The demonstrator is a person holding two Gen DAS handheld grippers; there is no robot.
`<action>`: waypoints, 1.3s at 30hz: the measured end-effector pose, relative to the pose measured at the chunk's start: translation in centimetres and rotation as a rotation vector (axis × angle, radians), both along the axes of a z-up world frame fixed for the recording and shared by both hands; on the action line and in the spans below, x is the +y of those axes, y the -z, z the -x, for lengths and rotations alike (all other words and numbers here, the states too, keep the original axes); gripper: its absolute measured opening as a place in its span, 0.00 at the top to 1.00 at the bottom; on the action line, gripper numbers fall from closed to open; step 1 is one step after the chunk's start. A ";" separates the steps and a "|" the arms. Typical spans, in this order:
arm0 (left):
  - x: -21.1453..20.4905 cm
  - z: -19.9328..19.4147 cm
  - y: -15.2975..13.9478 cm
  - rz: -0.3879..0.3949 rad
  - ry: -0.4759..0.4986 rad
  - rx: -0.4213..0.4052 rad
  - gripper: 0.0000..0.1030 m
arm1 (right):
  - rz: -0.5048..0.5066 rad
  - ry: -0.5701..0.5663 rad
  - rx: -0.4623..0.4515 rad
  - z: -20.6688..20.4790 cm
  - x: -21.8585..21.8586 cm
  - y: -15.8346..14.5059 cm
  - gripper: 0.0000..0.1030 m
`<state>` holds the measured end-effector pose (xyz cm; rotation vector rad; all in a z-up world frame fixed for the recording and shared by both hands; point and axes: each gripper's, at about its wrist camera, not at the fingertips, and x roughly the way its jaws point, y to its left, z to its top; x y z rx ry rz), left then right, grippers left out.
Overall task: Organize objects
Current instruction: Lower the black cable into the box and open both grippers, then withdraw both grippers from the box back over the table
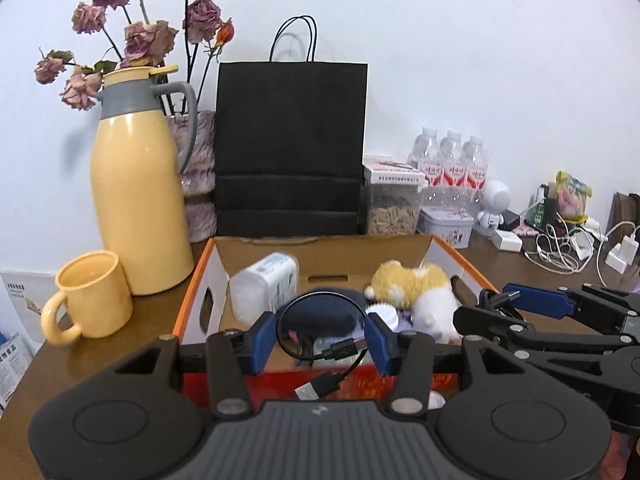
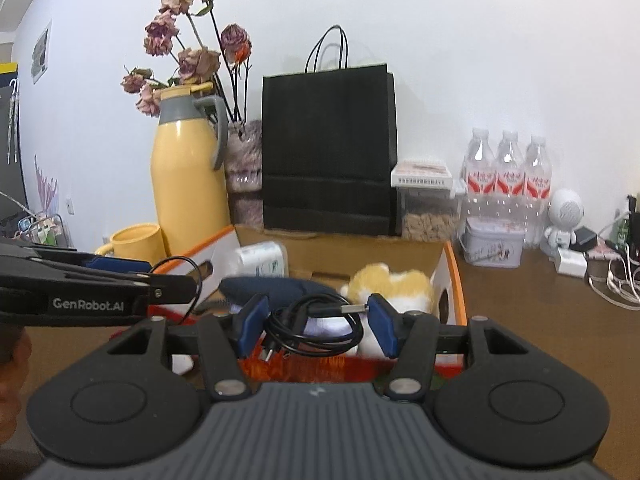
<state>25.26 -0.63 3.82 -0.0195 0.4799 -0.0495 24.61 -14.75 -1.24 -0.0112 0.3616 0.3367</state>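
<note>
Black and thin, a looped cable (image 1: pixel 340 348) spans the blue pads of the left tool (image 1: pixel 322 332). The jaws stand about half apart with the loop caught between them, and two plugs dangle below. The right tool (image 2: pixel 316 320) is set much the same: half-wide jaws closed on a coiled cable (image 2: pixel 280 326), whose metal plug touches the right-hand pad. (Whether the two are one cable or two I cannot tell.)

Both tools sit side by side just above the near edge of a cardboard box (image 1: pixel 328 246) with an orange rim, so the cables hang over its near part. Inside lie a yellow and white plush toy (image 1: pixel 416 284) at the right, a white tissue pack (image 1: pixel 264 284) at the left, and a dark blue item (image 2: pixel 272 286) between them.

Beside the box on the brown table (image 1: pixel 520 272) are a yellow flask (image 1: pixel 136 200) and a matching mug (image 1: pixel 92 292). A black paper bag (image 1: pixel 290 140) stands upright behind the box, against the wall.
</note>
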 end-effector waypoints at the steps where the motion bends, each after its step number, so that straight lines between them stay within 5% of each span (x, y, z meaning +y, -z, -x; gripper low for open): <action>1: 0.0 -0.5 -0.1 0.003 -0.001 -0.002 0.54 | -0.002 0.000 -0.007 -0.4 0.0 -0.2 0.45; 30: 0.6 -10.6 1.0 -0.004 -0.044 -0.014 0.53 | 0.014 0.013 0.013 -10.4 0.1 1.4 0.45; 32: 0.8 -10.9 1.2 -0.010 -0.050 -0.006 0.41 | 0.020 0.011 0.022 -10.8 0.2 1.7 0.42; 35: 1.0 -11.1 1.5 -0.015 -0.062 -0.006 0.07 | 0.044 0.026 0.029 -11.0 0.4 2.1 0.13; 36: 1.1 -11.1 1.5 -0.016 -0.066 -0.006 0.03 | 0.051 0.029 0.030 -11.0 0.4 2.2 0.03; 39: 1.2 -11.2 1.7 -0.021 -0.078 0.003 0.00 | 0.062 0.044 0.032 -10.8 0.4 2.5 0.00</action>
